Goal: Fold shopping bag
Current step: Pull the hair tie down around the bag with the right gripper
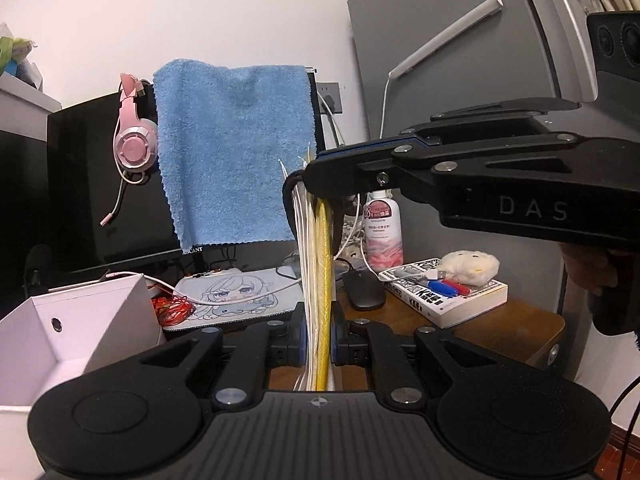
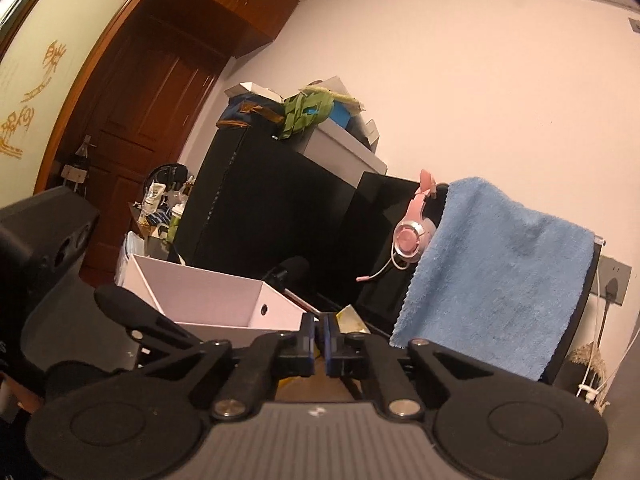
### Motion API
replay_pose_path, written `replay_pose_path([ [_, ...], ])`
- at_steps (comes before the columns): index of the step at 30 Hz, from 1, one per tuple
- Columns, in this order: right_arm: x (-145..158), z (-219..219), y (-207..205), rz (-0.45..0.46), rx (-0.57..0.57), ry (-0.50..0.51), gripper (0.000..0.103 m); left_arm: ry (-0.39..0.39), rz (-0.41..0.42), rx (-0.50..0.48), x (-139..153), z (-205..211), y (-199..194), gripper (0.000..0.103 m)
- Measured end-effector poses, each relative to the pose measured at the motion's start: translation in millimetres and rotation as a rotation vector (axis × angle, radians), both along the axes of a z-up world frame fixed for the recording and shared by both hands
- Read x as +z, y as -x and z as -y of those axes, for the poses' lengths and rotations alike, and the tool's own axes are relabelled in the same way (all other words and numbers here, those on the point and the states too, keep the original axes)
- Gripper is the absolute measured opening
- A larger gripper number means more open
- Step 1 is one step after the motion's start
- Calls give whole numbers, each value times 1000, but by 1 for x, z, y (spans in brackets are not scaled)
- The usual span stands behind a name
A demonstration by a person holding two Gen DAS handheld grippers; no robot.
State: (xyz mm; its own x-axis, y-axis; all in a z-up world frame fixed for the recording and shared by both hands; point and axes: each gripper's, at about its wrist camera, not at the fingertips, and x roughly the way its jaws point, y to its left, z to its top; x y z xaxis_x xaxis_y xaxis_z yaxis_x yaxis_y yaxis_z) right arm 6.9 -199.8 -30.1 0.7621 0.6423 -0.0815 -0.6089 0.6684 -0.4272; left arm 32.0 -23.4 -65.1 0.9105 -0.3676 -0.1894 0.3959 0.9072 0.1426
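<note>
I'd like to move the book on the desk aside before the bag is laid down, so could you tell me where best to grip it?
Take the thick paperback book by its near long edge, coming in level from the front. It lies flat with that page edge facing the left claw, while pens and a plush toy sit on its cover.

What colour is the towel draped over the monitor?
Light blue towel, clearest in the left wrist view.

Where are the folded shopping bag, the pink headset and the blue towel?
shopping bag (image 1: 318, 280), left wrist view, on its edge-on folded layers.
pink headset (image 1: 134, 146), left wrist view, on the ear cup.
blue towel (image 2: 496, 272), right wrist view, on its middle.
</note>
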Motion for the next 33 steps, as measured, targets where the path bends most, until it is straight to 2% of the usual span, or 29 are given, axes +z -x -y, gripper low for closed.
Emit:
replay_pose_path([
  [8,-7,-1,0,-79,62,1,2,27,-26,-1,1,-4,-3,10],
  [11,-8,3,-2,-125,88,-34,2,58,-52,-19,1,-8,-4,10],
  [14,-3,19,-8,-190,133,-171,4,135,-93,-69,2,-18,-7,10],
  [16,0,38,-14,-241,142,-316,12,222,-137,-125,4,-30,-10,10],
  [18,0,58,-21,-292,143,-466,14,321,-188,-197,6,-43,-14,10],
  [20,-4,80,-33,-355,122,-603,21,415,-235,-270,7,-55,-18,10],
  [21,-8,87,-39,-377,103,-647,29,455,-253,-303,7,-60,-19,10],
  [22,-11,91,-43,-398,105,-671,36,494,-272,-338,7,-65,-21,10],
  [25,-21,99,-53,-464,148,-716,37,584,-320,-404,7,-73,-25,10],
  [29,-35,110,-67,-553,205,-776,36,651,-355,-472,6,-77,-26,10],
  [31,-39,111,-71,-569,227,-800,23,673,-362,-484,6,-78,-25,10],
  [33,-42,111,-75,-585,249,-821,22,704,-381,-489,4,-82,-28,10],
])
